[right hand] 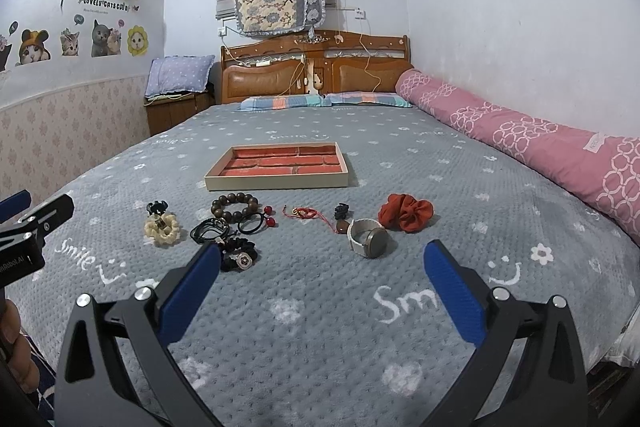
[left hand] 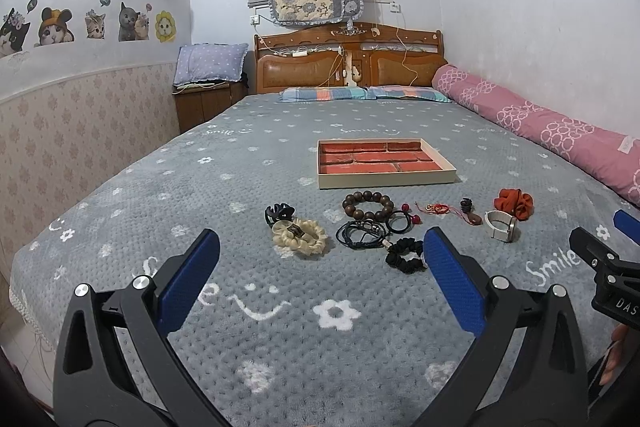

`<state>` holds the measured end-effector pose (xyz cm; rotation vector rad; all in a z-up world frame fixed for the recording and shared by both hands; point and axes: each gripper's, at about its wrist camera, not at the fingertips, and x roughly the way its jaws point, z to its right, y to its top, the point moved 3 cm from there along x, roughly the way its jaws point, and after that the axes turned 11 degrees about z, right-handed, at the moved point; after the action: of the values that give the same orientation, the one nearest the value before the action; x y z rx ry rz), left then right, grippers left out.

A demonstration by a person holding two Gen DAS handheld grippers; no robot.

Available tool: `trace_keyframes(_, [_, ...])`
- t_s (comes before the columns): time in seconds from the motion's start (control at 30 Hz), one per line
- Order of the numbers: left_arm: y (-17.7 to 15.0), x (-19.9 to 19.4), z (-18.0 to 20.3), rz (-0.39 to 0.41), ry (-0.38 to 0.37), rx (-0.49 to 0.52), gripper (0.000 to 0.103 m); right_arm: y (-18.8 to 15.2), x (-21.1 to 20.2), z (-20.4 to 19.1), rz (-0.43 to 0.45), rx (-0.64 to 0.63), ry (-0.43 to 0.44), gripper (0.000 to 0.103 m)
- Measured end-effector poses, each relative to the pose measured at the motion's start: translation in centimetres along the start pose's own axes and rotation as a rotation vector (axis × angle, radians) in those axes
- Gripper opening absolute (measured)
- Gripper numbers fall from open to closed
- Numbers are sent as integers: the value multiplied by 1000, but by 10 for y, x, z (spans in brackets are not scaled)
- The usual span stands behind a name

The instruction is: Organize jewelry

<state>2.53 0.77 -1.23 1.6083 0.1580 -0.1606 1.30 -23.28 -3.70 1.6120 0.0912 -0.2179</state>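
Jewelry: brown wooden bead bracelet (left hand: 367,205) lying just before shallow red-lined cardboard tray (left hand: 384,179) on grey fleece bed (left hand: 200,187); left hand-held gripper (left hand: 320,251) released. Right view: white-strapped watch (right hand: 367,237) nearer than tray (right hand: 276,183); right hand-held gripper (right hand: 322,259) released.

Ahead of my left gripper (left hand: 320,259): bed (left hand: 280,327), grey blanket printed with flowers and "Smile". On it I count a tray (left hand: 386,179) farthest out; nearer, wooden bead bracelet (left hand: 368,205), black claw clip (left hand: 279,213), cream braided band (left hand: 300,237), black scrunchie (left hand: 404,256), watch (left hand: 500,225), orange scrunchie (left hand: 514,203). Pink bolster (left hand: 540,123) right.
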Motion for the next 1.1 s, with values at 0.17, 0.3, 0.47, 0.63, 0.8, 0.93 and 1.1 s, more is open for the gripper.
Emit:
trace_keyframes(0.17, [-1,0,-1,2,0,1,98,0,0,0,1,1,-1,99])
trace_keyframes(0.3, [0,0,-1,0,0,-2,98,0,1,-1,-2,2,-2,99])
trace_keyframes(0.47, [0,-1,0,0,0,-1,98,-1,1,-1,-1,0,-1,99])
trace_keyframes(0.63, [0,-1,-1,0,-1,-2,98,-1,0,-1,-2,2,-3,99])
trace_keyframes(0.8, [-1,-1,0,-1,-1,-2,98,-1,1,-1,-3,1,-3,99])
trace_keyframes(0.93, [-2,-1,0,-3,-2,-2,98,-2,1,-1,-2,1,-2,99])
trace_keyframes(1.1, [-6,2,0,-16,0,-7,98,-3,2,-2,-10,3,1,99])
